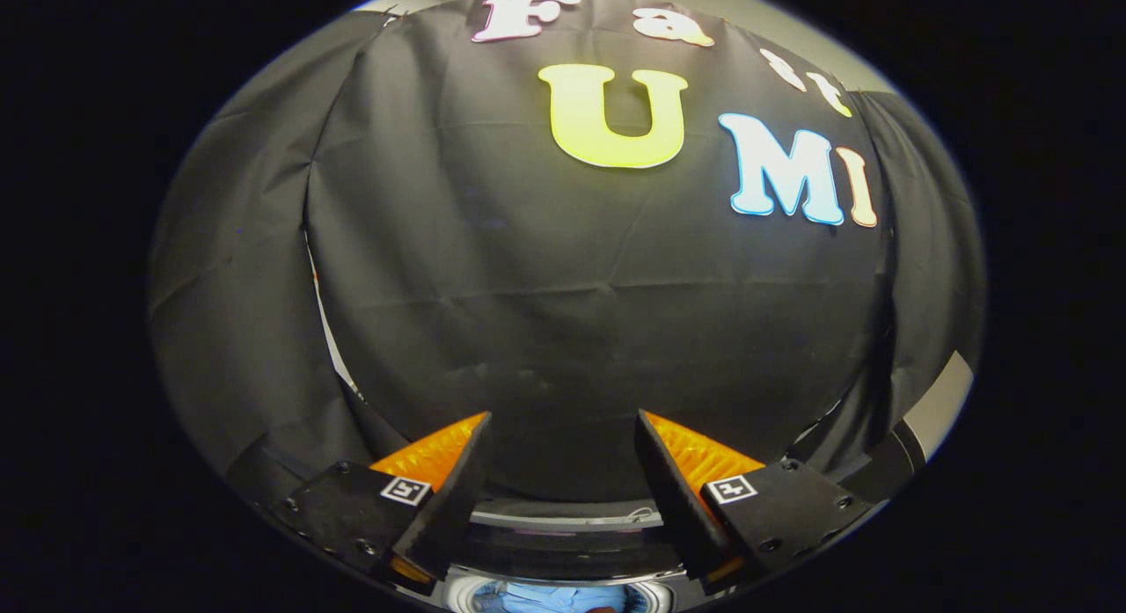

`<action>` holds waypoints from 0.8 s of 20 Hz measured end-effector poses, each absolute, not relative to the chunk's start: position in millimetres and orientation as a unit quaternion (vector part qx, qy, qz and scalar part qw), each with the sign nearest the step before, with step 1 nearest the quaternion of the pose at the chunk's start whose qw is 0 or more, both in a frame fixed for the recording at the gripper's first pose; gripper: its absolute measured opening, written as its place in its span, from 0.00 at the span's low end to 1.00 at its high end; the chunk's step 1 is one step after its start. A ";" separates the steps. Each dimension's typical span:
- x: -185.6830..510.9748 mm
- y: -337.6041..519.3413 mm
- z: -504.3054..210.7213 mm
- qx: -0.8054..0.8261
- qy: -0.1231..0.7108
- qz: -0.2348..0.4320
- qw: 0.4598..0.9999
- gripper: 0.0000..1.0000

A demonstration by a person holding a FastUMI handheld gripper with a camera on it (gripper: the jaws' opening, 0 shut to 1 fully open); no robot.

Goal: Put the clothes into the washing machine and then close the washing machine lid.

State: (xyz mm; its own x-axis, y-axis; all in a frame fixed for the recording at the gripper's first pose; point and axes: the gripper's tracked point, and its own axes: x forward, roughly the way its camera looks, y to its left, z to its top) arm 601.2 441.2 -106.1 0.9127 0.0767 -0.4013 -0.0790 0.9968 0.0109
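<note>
Blue clothes (550, 598) are seen low in the frame, inside the round washing machine (563, 543) opening, just below the hand-held gripper (563, 419) — its fingers spread apart, nothing held between them — with black cloth wall (563, 314) beyond.

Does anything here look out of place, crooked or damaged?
Nothing stands out. The gripper is open and holds nothing, its fingers pointing at the black cloth wall, which hangs whole with only light creases. Below the fingers, light blue clothes lie inside the round washing machine opening.
</note>
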 end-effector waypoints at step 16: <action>548.5 445.7 -98.4 -0.012 0.149 0.059 0.987 0.99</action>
